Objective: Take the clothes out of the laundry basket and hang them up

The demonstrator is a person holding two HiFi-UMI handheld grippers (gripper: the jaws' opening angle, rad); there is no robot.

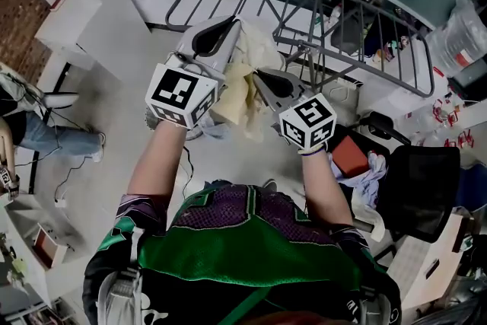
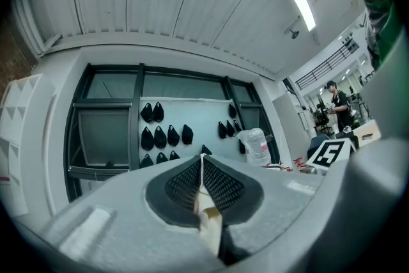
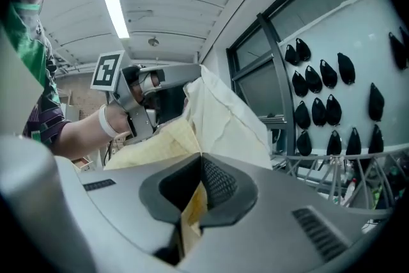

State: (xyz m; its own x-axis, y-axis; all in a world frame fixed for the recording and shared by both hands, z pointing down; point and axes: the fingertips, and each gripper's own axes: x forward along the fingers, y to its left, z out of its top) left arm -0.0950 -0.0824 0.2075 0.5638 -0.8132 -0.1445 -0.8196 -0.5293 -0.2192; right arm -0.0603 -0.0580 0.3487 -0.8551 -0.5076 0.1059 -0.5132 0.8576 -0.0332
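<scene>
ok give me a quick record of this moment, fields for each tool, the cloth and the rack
left tool: shut on the cream cloth
right tool: shut on the same cream cloth
cream cloth: held up between both tools, in front of the person
drying rack: grey metal, just beyond the cream cloth, which is not yet draped over it

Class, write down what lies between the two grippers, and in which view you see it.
A pale yellow garment stretches between the left gripper and the right gripper, both shut on it; the head view shows this best.
</scene>
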